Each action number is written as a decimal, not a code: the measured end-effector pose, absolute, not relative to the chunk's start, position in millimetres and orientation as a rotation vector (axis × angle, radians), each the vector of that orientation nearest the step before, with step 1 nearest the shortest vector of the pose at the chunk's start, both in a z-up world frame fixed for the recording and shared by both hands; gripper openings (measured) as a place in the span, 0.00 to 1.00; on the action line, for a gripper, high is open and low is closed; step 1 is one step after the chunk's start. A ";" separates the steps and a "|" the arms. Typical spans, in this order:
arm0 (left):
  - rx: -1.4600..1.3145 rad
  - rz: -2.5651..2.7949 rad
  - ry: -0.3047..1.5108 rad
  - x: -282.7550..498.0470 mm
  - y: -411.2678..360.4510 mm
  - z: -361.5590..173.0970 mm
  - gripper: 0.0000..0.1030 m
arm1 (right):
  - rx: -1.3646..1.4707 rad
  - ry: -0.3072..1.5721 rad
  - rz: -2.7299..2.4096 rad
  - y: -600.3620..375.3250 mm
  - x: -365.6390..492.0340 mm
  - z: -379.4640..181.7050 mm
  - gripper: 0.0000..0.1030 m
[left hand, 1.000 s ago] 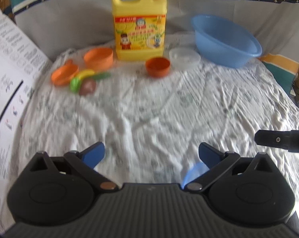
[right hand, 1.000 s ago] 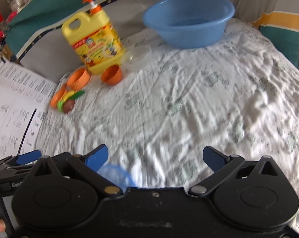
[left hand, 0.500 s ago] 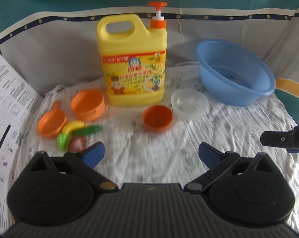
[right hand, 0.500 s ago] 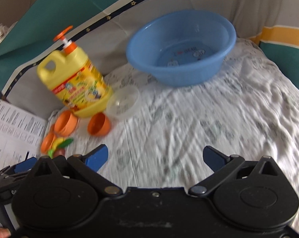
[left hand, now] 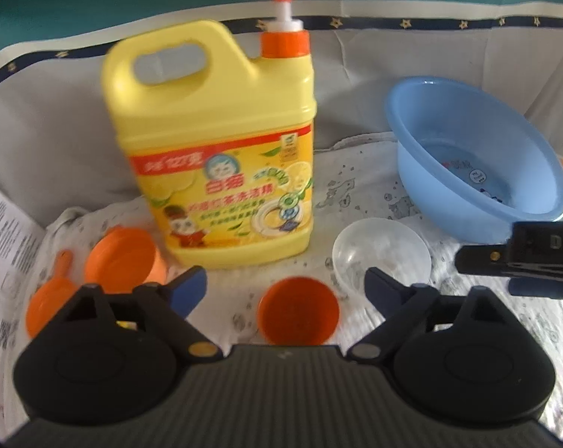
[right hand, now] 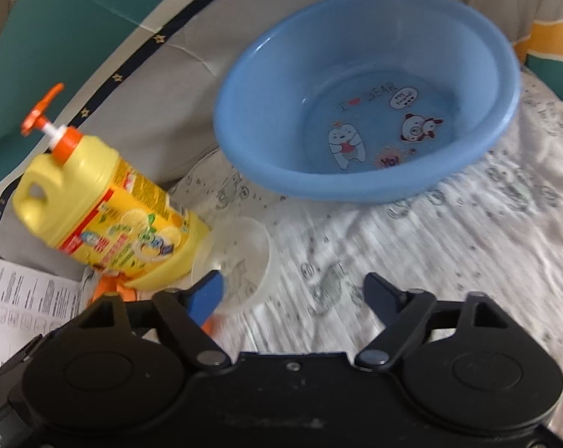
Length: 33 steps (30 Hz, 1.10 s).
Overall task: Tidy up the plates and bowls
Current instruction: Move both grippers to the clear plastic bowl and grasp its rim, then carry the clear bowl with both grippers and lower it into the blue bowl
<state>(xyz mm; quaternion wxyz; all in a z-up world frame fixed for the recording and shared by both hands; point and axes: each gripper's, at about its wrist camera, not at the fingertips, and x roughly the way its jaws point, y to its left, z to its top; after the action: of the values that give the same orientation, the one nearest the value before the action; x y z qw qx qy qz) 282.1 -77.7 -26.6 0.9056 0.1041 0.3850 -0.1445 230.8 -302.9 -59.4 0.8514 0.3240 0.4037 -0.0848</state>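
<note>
In the left wrist view my left gripper [left hand: 285,285] is open and empty, with a small orange bowl [left hand: 297,310] between its fingers. A clear bowl [left hand: 381,257] lies just right of it, a second orange bowl [left hand: 121,260] and an orange scoop [left hand: 50,300] to the left. The big blue basin [left hand: 479,171] stands at the back right. My right gripper [right hand: 292,291] is open and empty; its left fingertip is beside the clear bowl [right hand: 240,261], and the blue basin [right hand: 367,93] is ahead of it. The right gripper also shows in the left wrist view [left hand: 520,257].
A yellow dish-soap jug [left hand: 214,156] with an orange pump stands at the back, close behind the bowls; it also shows in the right wrist view [right hand: 102,209]. Printed paper sheets [left hand: 5,246] lie at the left. A crumpled white cloth [right hand: 449,246] covers the surface.
Both grippers have moved forward toward the bowls; the jug, bowls and basin now look much larger and nearer. Both jaws stay open.
</note>
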 end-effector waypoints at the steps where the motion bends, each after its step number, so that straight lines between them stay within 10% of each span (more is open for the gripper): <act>1: 0.224 -0.307 0.796 286.1 -80.8 -28.8 0.83 | 0.691 0.850 -0.178 -303.5 236.2 -62.7 0.75; 19: 0.226 -0.449 0.934 325.6 -124.8 -71.0 0.24 | 0.716 0.852 -0.095 -299.1 273.1 -94.6 0.09; 33: 0.199 -0.444 0.934 293.4 -122.1 -52.5 0.20 | 0.671 0.822 -0.091 -295.9 242.7 -69.3 0.09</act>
<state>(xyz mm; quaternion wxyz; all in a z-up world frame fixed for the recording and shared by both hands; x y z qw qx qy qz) 293.4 -122.1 -52.5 0.8646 0.0948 0.4456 -0.2117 242.7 -295.9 -69.3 0.8616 0.3197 0.3918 -0.0436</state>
